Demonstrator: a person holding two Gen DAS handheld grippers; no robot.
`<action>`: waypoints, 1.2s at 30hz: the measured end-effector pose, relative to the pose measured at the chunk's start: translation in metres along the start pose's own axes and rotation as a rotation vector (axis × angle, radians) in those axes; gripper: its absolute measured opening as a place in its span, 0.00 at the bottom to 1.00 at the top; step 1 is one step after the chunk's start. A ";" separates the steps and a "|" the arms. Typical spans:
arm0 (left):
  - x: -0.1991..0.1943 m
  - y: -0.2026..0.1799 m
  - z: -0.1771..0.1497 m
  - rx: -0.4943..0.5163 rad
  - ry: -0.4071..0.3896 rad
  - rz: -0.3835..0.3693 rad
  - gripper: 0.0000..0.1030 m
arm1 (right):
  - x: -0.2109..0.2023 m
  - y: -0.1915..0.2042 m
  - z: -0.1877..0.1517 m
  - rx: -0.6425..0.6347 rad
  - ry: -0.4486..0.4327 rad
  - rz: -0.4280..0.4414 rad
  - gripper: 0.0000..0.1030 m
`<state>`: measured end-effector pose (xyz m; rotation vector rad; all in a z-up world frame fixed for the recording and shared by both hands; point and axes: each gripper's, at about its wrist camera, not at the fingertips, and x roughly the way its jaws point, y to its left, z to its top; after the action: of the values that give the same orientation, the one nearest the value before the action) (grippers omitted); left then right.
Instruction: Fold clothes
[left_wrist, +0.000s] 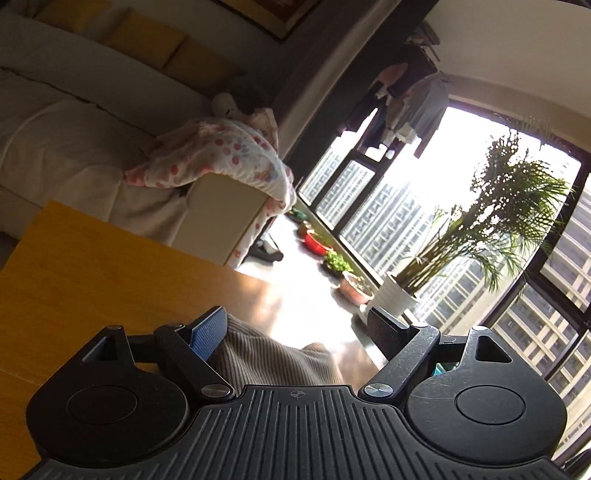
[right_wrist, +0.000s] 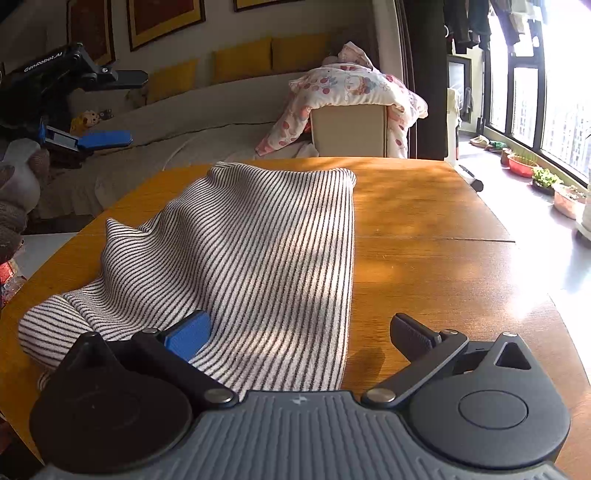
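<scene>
A black-and-white striped garment (right_wrist: 240, 251) lies rumpled on the round wooden table (right_wrist: 424, 221), with a bunched part at its near left. My right gripper (right_wrist: 301, 334) stands open low over the garment's near edge. Its blue pad (right_wrist: 188, 334) is over the cloth and its black pad (right_wrist: 413, 334) over bare wood. My left gripper (right_wrist: 118, 109) hangs open in the air beyond the table's left side, nothing between its fingers. In the left wrist view that gripper (left_wrist: 299, 332) is wide open, tilted toward the window, with a fold of the striped cloth (left_wrist: 266, 358) below it.
A gloved hand (right_wrist: 11, 206) shows at the left edge. Behind the table are a sofa (right_wrist: 207, 110) with yellow cushions and a floral quilt (right_wrist: 351, 85) draped over a box. Potted plants (left_wrist: 480, 229) and hanging clothes (left_wrist: 413, 107) line the window on the right.
</scene>
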<state>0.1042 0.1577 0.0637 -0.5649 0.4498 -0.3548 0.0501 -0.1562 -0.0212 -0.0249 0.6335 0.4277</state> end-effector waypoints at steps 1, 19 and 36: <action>-0.002 0.003 -0.003 -0.004 0.038 -0.014 0.92 | 0.000 -0.001 0.000 0.004 0.002 0.003 1.00; 0.081 0.047 -0.034 -0.238 0.340 -0.202 0.93 | 0.000 -0.005 0.000 0.048 0.009 0.007 1.00; 0.013 0.041 0.008 -0.173 0.162 -0.116 0.95 | 0.001 -0.004 0.000 0.064 0.022 -0.021 1.00</action>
<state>0.1276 0.1879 0.0414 -0.7360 0.6091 -0.4773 0.0526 -0.1596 -0.0226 0.0245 0.6676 0.3868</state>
